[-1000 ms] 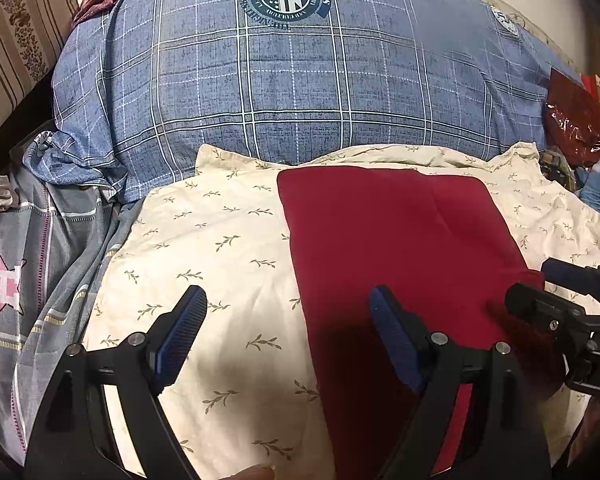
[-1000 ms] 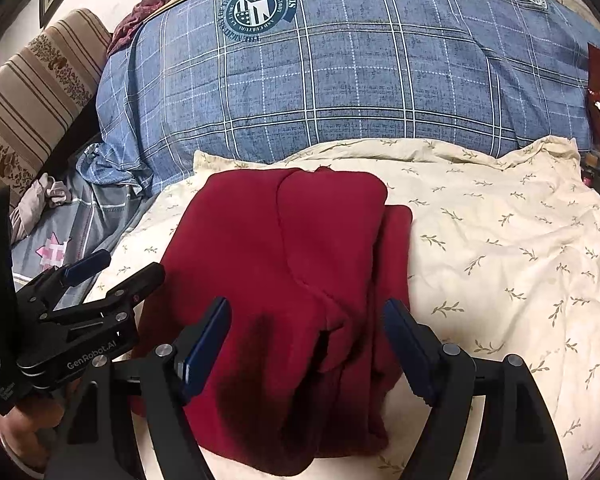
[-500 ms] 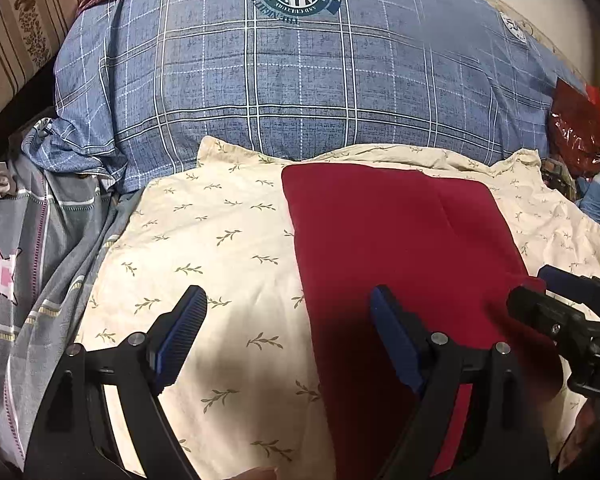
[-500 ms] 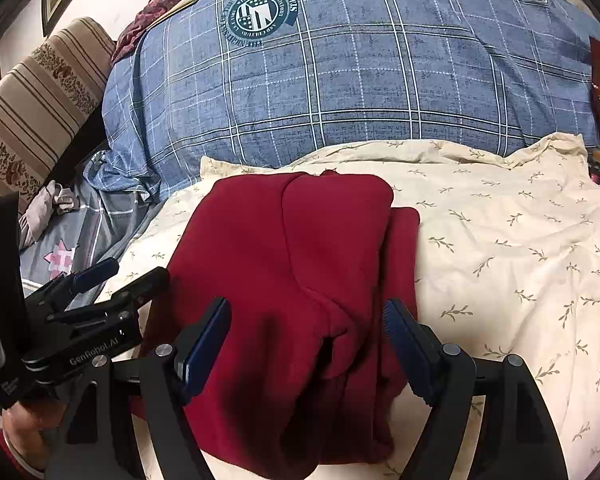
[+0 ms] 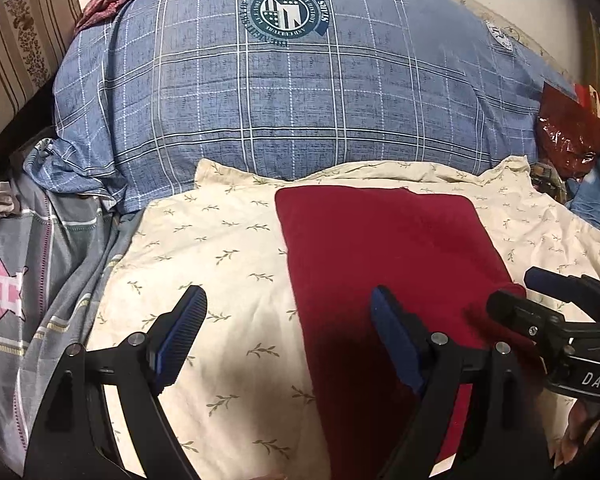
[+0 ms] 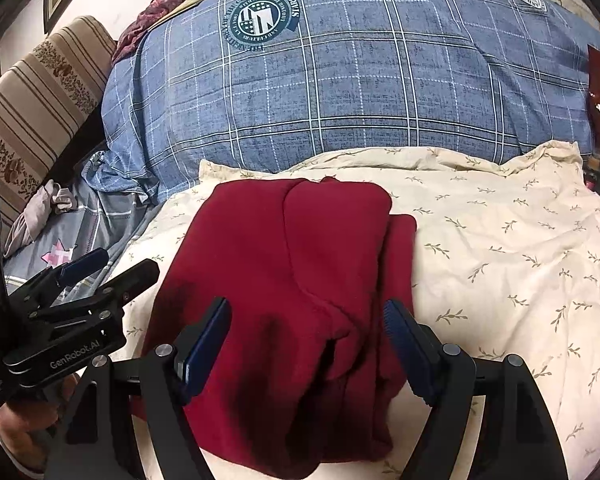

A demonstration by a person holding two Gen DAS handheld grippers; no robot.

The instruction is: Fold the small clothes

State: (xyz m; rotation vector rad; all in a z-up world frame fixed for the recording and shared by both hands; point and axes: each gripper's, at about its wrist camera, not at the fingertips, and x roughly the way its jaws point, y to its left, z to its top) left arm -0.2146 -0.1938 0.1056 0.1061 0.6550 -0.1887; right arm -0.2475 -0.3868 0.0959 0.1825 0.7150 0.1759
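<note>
A dark red garment [image 5: 384, 256] lies folded into a narrow stack on a cream leaf-print sheet [image 5: 212, 248]. In the right wrist view its folded layers [image 6: 300, 264] overlap, with a flap on top. My left gripper [image 5: 288, 320] is open and empty, above the garment's left edge; its right finger is over the red cloth. My right gripper [image 6: 306, 328] is open and empty, hovering over the near end of the garment. The right gripper shows at the right edge of the left wrist view [image 5: 548, 304], and the left gripper shows at the left of the right wrist view [image 6: 96, 270].
A big blue plaid duvet [image 5: 292, 92] is heaped behind the sheet. A grey quilt with a pink star [image 5: 4, 296] lies left. A striped cushion [image 6: 32, 104] is at far left. A shiny red bag [image 5: 568, 136] sits at right.
Both grippers have drawn back slightly from the garment and stayed open. The garment has not moved.
</note>
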